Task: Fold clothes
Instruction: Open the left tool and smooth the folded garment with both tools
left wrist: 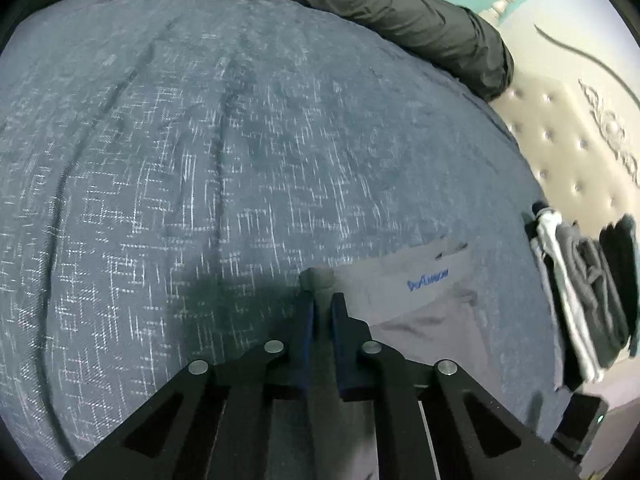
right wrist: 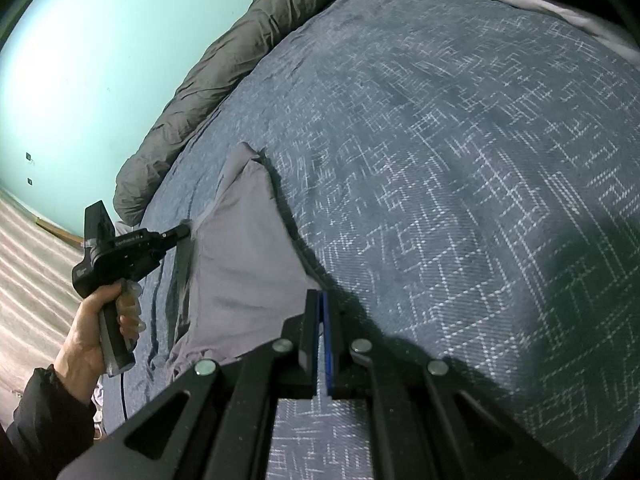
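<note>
Both jaws pinch the pale grey cotton garment (right wrist: 244, 264): left gripper (left wrist: 323, 300) and right gripper (right wrist: 320, 300) clamp separate edges, likely to spread it flat over the blue-grey patterned bedspread (left wrist: 200, 160).

Bedspread (left wrist: 240, 140): coarse woven cloth, matt, blue with white flecks. Grey garment (right wrist: 244, 264): smooth thin fabric. Far duvet (left wrist: 400, 4): crinkled matt cloth. Headboard (left wrist: 560, 136): tufted, slight sheen. Gripper linkages: matt black, shiny metal pins.

Grey garment (right wrist: 244, 264) flat on bedspread (right wrist: 460, 160)
</note>
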Motion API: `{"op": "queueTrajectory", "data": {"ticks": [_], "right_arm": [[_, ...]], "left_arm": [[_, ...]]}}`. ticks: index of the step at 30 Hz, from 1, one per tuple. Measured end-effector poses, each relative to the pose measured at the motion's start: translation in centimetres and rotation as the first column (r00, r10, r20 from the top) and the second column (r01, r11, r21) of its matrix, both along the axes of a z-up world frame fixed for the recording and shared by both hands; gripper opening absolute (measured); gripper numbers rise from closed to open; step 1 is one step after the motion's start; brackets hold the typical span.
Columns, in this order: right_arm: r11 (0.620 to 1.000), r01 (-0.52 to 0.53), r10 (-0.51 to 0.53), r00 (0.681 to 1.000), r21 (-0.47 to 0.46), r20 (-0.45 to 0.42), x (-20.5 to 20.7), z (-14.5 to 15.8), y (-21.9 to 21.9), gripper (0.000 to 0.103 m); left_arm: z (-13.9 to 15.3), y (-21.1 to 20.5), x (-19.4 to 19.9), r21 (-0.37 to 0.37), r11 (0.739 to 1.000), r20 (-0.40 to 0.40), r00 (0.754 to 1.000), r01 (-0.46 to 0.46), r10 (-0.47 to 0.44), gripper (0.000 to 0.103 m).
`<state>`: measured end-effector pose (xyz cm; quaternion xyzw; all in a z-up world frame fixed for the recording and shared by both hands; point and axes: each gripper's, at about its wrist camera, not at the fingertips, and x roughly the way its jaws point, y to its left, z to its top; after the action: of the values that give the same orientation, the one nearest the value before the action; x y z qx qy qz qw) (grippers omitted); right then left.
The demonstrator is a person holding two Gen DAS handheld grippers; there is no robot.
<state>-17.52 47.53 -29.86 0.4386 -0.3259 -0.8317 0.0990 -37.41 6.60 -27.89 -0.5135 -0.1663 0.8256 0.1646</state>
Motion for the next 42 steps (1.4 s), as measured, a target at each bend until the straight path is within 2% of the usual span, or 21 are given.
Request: {"op": "queueTrajectory", "data": {"ticks": [7, 10, 12, 17, 20, 22, 26, 30, 32, 33, 35, 39, 42], "right_arm": [[1.0, 0.011, -0.011, 1.0, 0.026, 0.012, -0.3, -0.2, 0.0, 0.002], [1.0, -0.004, 0.004, 1.0, 0.03, 0.02, -0.5, -0.3, -0.1, 0.002], [1.0, 0.005, -0.006, 1.0, 0.031, 0.029, -0.5, -0.5, 0.0, 0.002], [0.999, 0.004, -0.007, 0.998, 0.04, 0.07, -0.8, -0.6, -0.1, 0.003], [0.999, 0.04, -0.043, 0.995, 0.036, 0.093, -0.7, -0.3, 0.2, 0.003], [0.996, 0.072, -0.076, 0.993, 0.043, 0.093, -0.5, 0.2, 0.6, 0.008], [0.992, 0.127, -0.128, 0.99, 0.028, 0.054, 0.3, 1.1, 1.7, 0.029], [0.991, 0.125, -0.125, 0.992, 0.038, 0.008, 0.1, 2.3, 2.1, 0.032], [0.994, 0.104, -0.104, 0.994, 0.01, -0.033, -0.3, 3.0, 2.1, 0.036], [0.996, 0.09, -0.089, 0.995, 0.026, -0.041, -0.8, 3.5, 1.7, 0.042], [0.998, 0.045, -0.043, 0.998, 0.038, -0.047, -2.0, 3.8, 0.7, 0.046], [0.997, -0.069, 0.07, 0.997, 0.027, -0.029, -6.2, 4.2, -1.4, 0.047], [0.988, -0.14, 0.141, 0.99, 0.07, -0.011, -10.1, 5.0, -3.2, 0.049]], "left_arm": [[-0.6, 0.4, -1.0, -0.001, 0.999, 0.033, 0.999, -0.038, 0.038, 0.009], [-0.4, 0.1, -0.7, 0.003, 0.999, 0.027, 0.999, -0.042, 0.042, 0.013], [-0.1, -0.2, -0.4, 0.004, 0.999, 0.02, 0.999, -0.042, 0.042, 0.02], [0.8, -1.1, 0.4, -0.007, 1.0, -0.003, 1.0, -0.03, 0.03, 0.021], [1.0, -1.5, 1.0, -0.011, 1.0, -0.009, 1.0, -0.022, 0.022, 0.021], [1.1, -1.7, 1.3, -0.009, 1.0, -0.012, 1.0, -0.015, 0.015, 0.021], [1.3, -2.0, 2.0, 0.004, 1.0, -0.015, 1.0, 0.005, -0.005, 0.021], [1.2, -2.1, 2.4, 0.028, 0.999, -0.022, 0.999, 0.026, -0.025, 0.031], [1.0, -2.0, 2.5, 0.044, 0.999, -0.017, 0.999, 0.032, -0.031, 0.032], [0.8, -1.9, 2.4, 0.05, 0.998, -0.013, 0.999, 0.035, -0.034, 0.032], [0.5, -1.7, 2.3, 0.061, 0.997, -0.008, 0.999, 0.045, -0.045, 0.032], [0.0, -1.3, 1.9, 0.086, 0.994, -0.009, 0.998, 0.064, -0.063, 0.032], [-0.7, -1.4, 1.3, 0.111, 0.993, 0.004, 0.999, 0.048, -0.049, 0.032]]}}
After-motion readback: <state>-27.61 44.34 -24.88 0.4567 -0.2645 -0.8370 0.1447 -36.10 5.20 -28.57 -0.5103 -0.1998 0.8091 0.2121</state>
